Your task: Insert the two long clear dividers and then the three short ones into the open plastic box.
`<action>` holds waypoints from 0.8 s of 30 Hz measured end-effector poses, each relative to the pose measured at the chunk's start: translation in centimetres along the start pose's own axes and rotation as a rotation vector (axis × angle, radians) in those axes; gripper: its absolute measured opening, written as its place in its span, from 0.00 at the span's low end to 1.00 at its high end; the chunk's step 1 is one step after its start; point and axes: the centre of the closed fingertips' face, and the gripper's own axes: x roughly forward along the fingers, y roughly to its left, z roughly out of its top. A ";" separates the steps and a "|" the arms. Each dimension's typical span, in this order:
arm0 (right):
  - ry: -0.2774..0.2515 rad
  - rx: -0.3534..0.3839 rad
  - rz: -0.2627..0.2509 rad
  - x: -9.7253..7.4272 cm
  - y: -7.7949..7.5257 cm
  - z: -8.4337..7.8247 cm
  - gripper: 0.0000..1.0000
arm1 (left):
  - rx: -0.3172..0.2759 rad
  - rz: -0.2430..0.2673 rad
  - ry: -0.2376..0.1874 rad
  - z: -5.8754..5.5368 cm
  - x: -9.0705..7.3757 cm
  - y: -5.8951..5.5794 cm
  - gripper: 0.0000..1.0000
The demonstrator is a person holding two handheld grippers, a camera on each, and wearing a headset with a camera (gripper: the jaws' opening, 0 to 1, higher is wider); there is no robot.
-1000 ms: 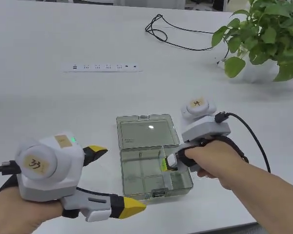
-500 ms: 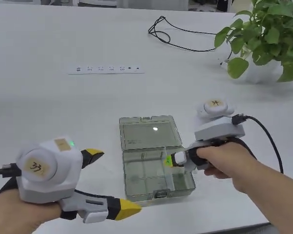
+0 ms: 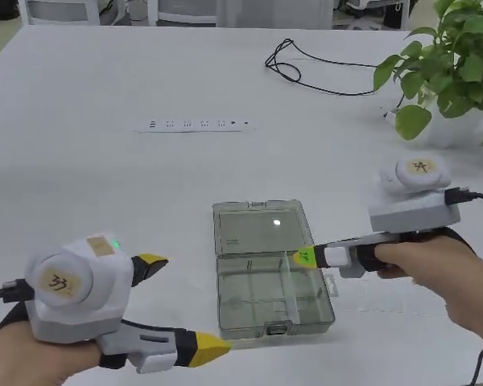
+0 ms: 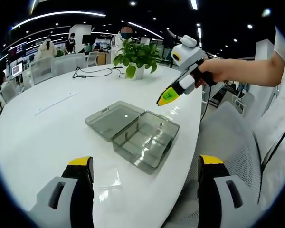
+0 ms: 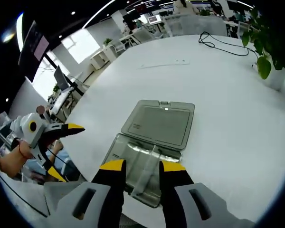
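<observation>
Box (image 3: 243, 330) sits open on the white table (image 3: 105, 185), close to the near edge. Its lid (image 3: 262, 229) lies flat on the far side and the tray is toward the person. Clear dividers (image 3: 289, 290) already stand in the tray: 1 runs front to back right of centre, another crosses it. Can't get an exact count, the plastic is too transparent.

Right gripper (image 3: 303, 257) is in the person's hand, tip over the box's right rim about level with the hinge. From the left gripper view it hangs above the box, not touching. In its own view the jaws are a narrow gap apart with nothing between them, and the tray shows through the gap.

Left gripper (image 3: 187, 304) is low on the left, well clear of the box, pointing toward it. Its jaws are spread wide and hold nothing.

Power strip (image 3: 195, 125) is mid-table, black cable (image 3: 306, 64) at the far end, potted plant (image 3: 455, 64) at far right
</observation>
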 end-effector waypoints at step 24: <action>-0.117 -0.367 0.162 -6.0 1.9 -1.6 0.63 | -0.113 0.177 0.068 -2.9 -2.0 2.5 0.87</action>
